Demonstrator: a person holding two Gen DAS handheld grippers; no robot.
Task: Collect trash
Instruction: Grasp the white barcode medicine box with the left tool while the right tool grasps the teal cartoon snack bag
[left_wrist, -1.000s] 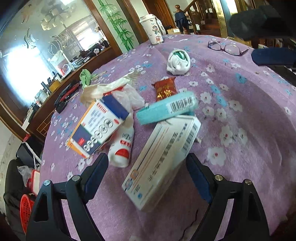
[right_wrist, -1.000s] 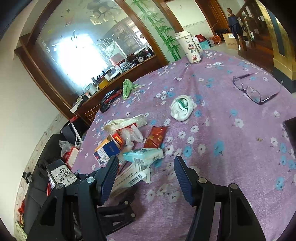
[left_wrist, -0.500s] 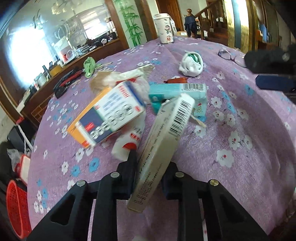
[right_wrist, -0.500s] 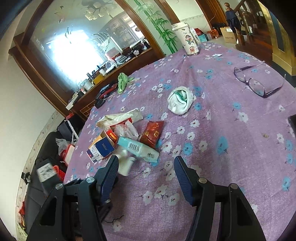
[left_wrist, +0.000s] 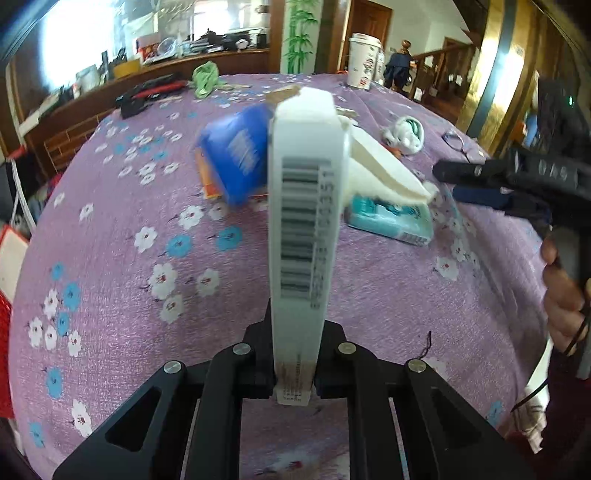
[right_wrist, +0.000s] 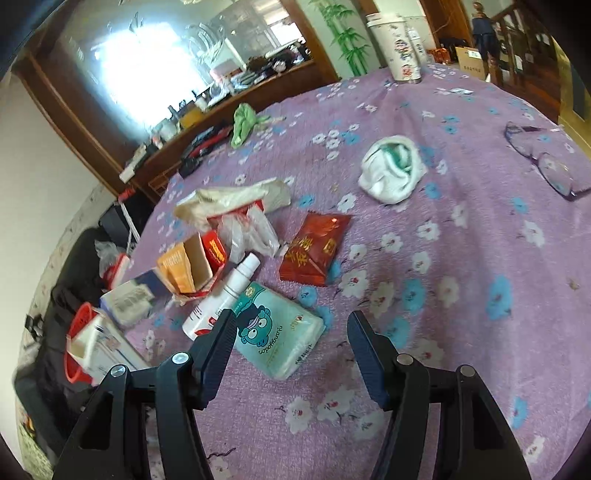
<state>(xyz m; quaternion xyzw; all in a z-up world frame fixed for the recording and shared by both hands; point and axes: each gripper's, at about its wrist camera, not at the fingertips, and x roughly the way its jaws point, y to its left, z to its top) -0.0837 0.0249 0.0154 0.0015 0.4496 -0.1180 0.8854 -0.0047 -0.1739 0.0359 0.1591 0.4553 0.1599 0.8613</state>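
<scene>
My left gripper (left_wrist: 293, 363) is shut on a long white carton (left_wrist: 304, 206) with a barcode and holds it on edge above the purple flowered tablecloth (left_wrist: 110, 295). My right gripper (right_wrist: 291, 332) is open and empty, just above a teal tissue pack (right_wrist: 275, 332); it also shows in the left wrist view (left_wrist: 391, 221). Beside it lie a white spray bottle (right_wrist: 225, 295), a red packet (right_wrist: 316, 251), an orange and blue box (right_wrist: 184, 267), crumpled plastic bags (right_wrist: 236, 206) and a white wad (right_wrist: 393, 168).
Glasses (right_wrist: 543, 162) lie at the right of the table. A paper cup (right_wrist: 397, 44) stands at the far edge, a green cloth (right_wrist: 245, 122) at the far left. A red basket (right_wrist: 79, 343) sits on the floor to the left.
My left gripper has lifted the white carton away from the pile and swung left with it. My right gripper has moved closer to the teal tissue pack.
</scene>
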